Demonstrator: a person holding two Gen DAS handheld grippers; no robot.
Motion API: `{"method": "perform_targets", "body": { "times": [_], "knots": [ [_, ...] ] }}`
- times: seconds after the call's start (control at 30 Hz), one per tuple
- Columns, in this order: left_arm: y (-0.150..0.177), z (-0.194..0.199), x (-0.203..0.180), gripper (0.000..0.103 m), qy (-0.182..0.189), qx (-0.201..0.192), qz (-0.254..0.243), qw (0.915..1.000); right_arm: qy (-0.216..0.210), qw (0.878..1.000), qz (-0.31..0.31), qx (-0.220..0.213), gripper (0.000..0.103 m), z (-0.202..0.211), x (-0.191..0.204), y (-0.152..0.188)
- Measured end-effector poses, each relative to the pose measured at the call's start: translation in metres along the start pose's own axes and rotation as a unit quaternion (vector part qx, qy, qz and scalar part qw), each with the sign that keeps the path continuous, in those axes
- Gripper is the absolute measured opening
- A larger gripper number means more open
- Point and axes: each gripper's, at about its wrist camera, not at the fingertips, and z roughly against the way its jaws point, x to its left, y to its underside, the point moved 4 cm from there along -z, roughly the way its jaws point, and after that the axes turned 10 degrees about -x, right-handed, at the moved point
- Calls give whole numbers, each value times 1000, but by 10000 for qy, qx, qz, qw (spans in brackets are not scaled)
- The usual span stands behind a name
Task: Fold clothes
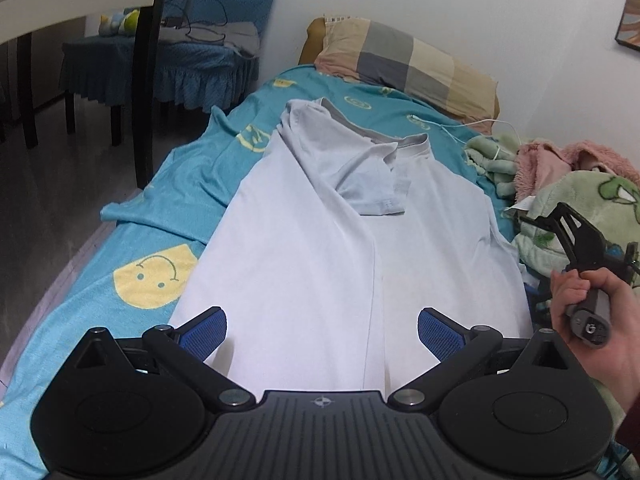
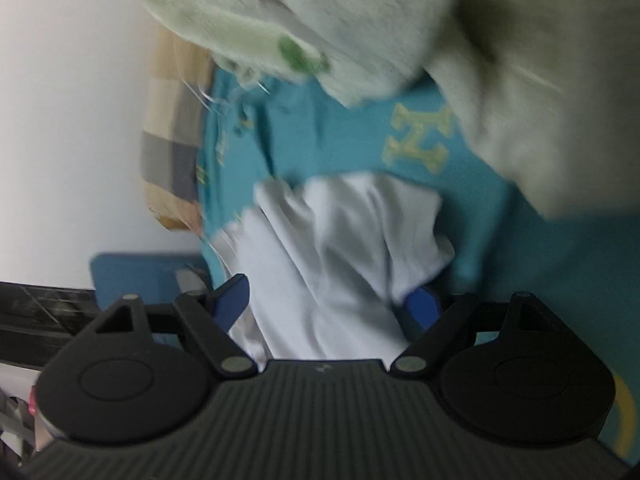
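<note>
A pale lilac T-shirt (image 1: 320, 232) lies lengthwise on the teal bed sheet (image 1: 160, 216), its left side folded over the middle with the sleeve on top. My left gripper (image 1: 322, 334) is open above the shirt's near hem, touching nothing. My right gripper (image 2: 326, 304) is open, with the shirt's right sleeve (image 2: 344, 240) bunched between its blue pads (image 2: 230, 302); this view is blurred and tilted. The right gripper's body also shows in the left wrist view (image 1: 576, 240), held in a hand at the shirt's right edge.
A checked pillow (image 1: 404, 60) lies at the bed's head against the white wall. A green fleece blanket (image 1: 576, 208) and pink fleece (image 1: 560, 160) are piled at the right. A white cable (image 1: 472, 124) crosses the sheet. Blue-covered chairs (image 1: 160, 60) stand left, beyond the bed's edge.
</note>
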Motion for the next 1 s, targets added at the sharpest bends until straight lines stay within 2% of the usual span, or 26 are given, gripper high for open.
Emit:
{"method": "perform_targets", "body": {
  "times": [0.13, 0.17, 0.23, 0.27, 0.3, 0.4, 0.47, 0.53, 0.57, 0.6, 0.63, 0.7, 0.73, 0.77, 0.8, 0.83, 0.87, 0.93, 0.97, 1.0],
  "knots": [
    [2, -7, 5, 103, 7, 98, 128, 9999, -75, 9984, 224, -516, 86, -17, 8, -8],
    [2, -8, 5, 103, 8, 102, 141, 9998, -53, 9973, 342, -654, 81, -21, 11, -9],
    [0, -8, 6, 103, 4, 63, 152, 9999, 134, 9934, 732, -876, 60, -30, 16, -12],
    [-1, -8, 6, 103, 2, 40, 156, 9999, 293, 9905, 969, -932, 35, -35, 17, -12],
    [-2, -8, 6, 103, 11, 16, 161, 9999, 488, 9864, 1236, -966, 17, -39, 18, -12],
    [-8, -5, 7, 103, 24, -66, 178, 9998, 706, 9649, 2205, -1241, 14, -41, 35, -10],
    [-17, 3, 12, 103, -138, -280, 40, 9995, 668, 9380, 3058, -1492, 13, -35, 59, 1],
    [-29, 14, 19, 103, -308, -542, -161, 9979, 540, 8982, 3995, -1754, 13, -26, 88, 18],
    [-34, 19, 24, 103, -398, -648, -229, 9968, 381, 8672, 4598, -1874, 13, -21, 103, 37],
    [-38, 24, 29, 103, -467, -751, -249, 9958, 193, 8286, 5235, -1975, 13, -16, 117, 59],
    [-43, 29, 34, 103, -527, -853, -253, 9946, 4, 7851, 5840, -2064, 13, -12, 131, 81],
    [-50, 36, 43, 103, -589, -973, -173, 9934, -449, 7003, 6848, -1966, 13, -7, 147, 133],
    [-53, 38, 47, 103, -589, -1010, -109, 9931, -658, 6667, 7207, -1785, 13, -6, 148, 160],
    [-55, 40, 51, 103, -590, -1029, -48, 9929, -826, 6446, 7451, -1500, 13, -7, 146, 183],
    [-56, 41, 54, 103, -596, -1033, -4, 9929, -898, 6364, 7571, -1168, 13, -11, 141, 201],
    [-55, 41, 55, 103, -596, -1027, -2, 9929, -913, 6341, 7633, -838, 13, -15, 135, 216],
    [-54, 41, 56, 103, -592, -1018, -16, 9930, -884, 6428, 7586, -590, 14, -17, 130, 223],
    [-52, 40, 57, 103, -601, -979, -98, 9933, -759, 6765, 7322, -218, 15, -15, 122, 224],
    [-51, 39, 56, 103, -586, -960, -148, 9935, -696, 6925, 7180, -33, 21, -14, 118, 225],
    [-49, 38, 55, 103, -559, -946, -200, 9937, -632, 7079, 7033, 153, 34, -13, 113, 225]
  ]
}}
